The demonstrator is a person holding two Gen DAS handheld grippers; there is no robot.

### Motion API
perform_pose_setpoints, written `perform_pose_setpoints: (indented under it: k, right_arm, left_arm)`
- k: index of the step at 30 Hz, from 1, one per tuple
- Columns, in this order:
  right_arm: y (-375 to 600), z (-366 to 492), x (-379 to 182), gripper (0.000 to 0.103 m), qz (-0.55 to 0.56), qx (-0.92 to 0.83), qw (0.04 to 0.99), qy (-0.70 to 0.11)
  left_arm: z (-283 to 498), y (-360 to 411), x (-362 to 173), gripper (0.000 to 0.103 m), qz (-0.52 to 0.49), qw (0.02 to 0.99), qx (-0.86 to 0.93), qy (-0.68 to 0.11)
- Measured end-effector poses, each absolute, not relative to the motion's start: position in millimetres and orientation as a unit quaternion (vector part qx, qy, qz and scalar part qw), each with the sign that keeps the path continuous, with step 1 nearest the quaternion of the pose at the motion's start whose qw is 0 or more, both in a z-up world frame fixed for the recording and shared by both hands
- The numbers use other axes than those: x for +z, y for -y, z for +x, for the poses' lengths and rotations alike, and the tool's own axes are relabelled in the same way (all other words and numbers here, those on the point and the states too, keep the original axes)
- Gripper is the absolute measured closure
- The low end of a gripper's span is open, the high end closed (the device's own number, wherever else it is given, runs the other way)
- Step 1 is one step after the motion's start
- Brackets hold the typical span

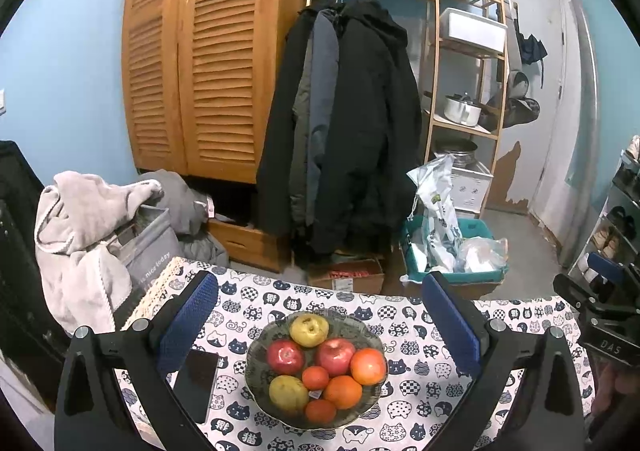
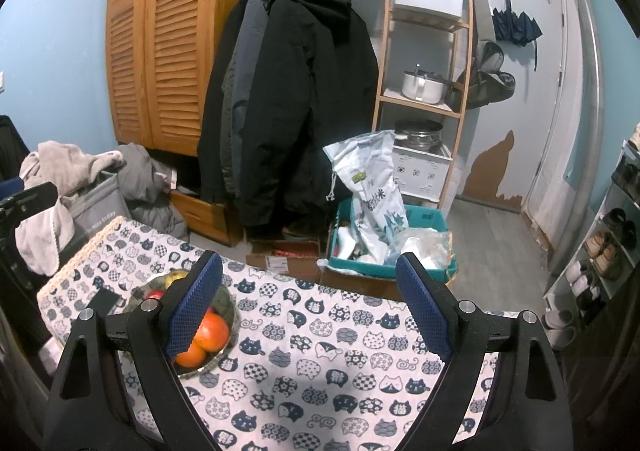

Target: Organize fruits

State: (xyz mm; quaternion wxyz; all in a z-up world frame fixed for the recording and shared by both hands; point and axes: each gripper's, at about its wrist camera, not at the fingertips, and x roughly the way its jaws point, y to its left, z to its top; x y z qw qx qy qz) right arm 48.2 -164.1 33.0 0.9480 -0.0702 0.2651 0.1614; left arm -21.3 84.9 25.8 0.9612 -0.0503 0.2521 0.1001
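The left gripper (image 1: 320,315) is held above the near part of the table (image 1: 420,415), its blue-padded jaws spread wide with nothing pinched between them. Framed between those jaws, a glass bowl (image 1: 256,383) is seen resting on the cat-print tablecloth (image 1: 404,335). The fruit is gathered inside it: two red apples (image 1: 285,356) side by side in the middle, a yellow pear (image 1: 309,329) at the far rim, a second yellow pear (image 1: 288,394) at the near left, and several oranges (image 1: 368,365) packed along the right and near side, touching one another. A dark phone (image 1: 197,383) is laid flat just left of the bowl, partly hidden by the left jaw.

The right gripper (image 2: 308,303) is likewise released, its jaws parted over bare cloth well to the right of the bowl. In its view the bowl (image 2: 224,299) is partly covered by the left pad, with oranges (image 2: 212,331) showing at the near rim.

Beyond the table's far edge, a cardboard box (image 1: 348,275) and a teal crate (image 1: 452,275) stuffed with plastic bags are set on the floor. A pile of grey clothing (image 1: 92,227) is heaped to the left. Further back, dark coats (image 1: 344,123) are hung from a rail beside a louvred wooden wardrobe (image 1: 192,59), and a wooden shelf (image 1: 464,127) bearing pots and white bins is stood against the blue wall.
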Motion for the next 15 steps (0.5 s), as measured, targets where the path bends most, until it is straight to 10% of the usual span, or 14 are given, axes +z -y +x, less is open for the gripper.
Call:
perform_pose_setpoints:
  k: [15]
  right_arm:
    - [164.1,48.0,33.0,0.016,-0.071,0.162,0.948,-0.265]
  left_arm:
    - [-22.0,-87.6,25.8,0.001,-0.049,0.961,0.105,-0.251]
